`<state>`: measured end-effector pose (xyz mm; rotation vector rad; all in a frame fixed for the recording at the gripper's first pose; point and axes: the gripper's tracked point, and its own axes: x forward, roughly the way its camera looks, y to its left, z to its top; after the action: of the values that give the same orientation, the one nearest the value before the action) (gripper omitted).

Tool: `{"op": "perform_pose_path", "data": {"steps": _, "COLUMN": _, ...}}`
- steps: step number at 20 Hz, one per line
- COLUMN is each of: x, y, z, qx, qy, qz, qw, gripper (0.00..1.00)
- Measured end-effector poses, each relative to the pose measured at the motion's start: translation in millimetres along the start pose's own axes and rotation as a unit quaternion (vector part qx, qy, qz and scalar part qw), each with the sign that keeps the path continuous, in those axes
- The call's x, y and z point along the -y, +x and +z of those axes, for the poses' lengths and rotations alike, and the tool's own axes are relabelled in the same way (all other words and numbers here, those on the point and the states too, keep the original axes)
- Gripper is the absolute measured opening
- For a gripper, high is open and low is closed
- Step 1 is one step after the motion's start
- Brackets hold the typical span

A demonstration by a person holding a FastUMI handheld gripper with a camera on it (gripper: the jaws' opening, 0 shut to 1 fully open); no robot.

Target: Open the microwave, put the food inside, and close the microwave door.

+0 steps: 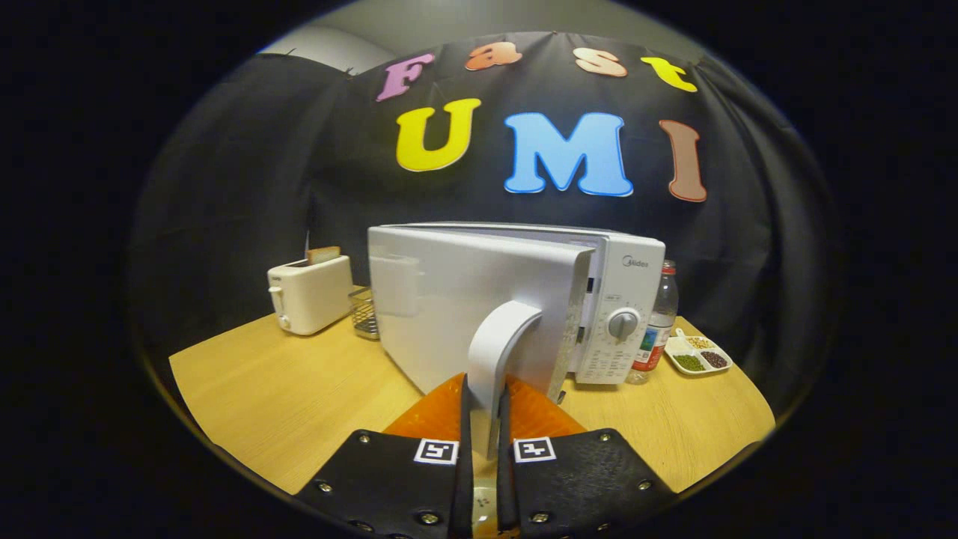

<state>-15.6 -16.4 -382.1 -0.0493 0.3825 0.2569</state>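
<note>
A white microwave (621, 299) stands on the wooden table (284, 397) just ahead of me. Its door (449, 299) is swung partly outward toward me, hinged on the left, hiding the cavity. The curved white door handle (498, 352) runs down between my fingers. My gripper (485, 419) is shut on that handle, one finger pressing each side. The control panel with a round dial (623, 323) shows to the right of the door. Whether food is inside the oven I cannot see.
A white toaster (309, 293) with a bread slice stands back left, a small wire basket (364, 312) beside it. Right of the microwave are a plastic bottle (658, 322) and a divided white dish (697, 355) of beans and grains.
</note>
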Motion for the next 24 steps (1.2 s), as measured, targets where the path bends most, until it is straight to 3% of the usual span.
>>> {"op": "perform_pose_path", "data": {"steps": 7, "x": -104, "y": -33, "z": -5, "qx": 0.016, "qy": -0.045, "qz": 0.056, "qw": 0.997, "gripper": 0.12}}
{"op": "perform_pose_path", "data": {"steps": 16, "x": -178, "y": -34, "z": -1, "qx": 0.035, "qy": 0.008, "qz": -0.047, "qw": 0.998, "gripper": 0.17}}
{"op": "perform_pose_path", "data": {"steps": 21, "x": -226, "y": -21, "z": 7, "qx": 0.081, "qy": 0.039, "qz": -0.116, "qw": 0.989, "gripper": 0.17}}
{"op": "perform_pose_path", "data": {"steps": 24, "x": -250, "y": -18, "z": 3, "qx": 0.079, "qy": 0.047, "qz": -0.126, "qw": 0.988, "gripper": 0.19}}
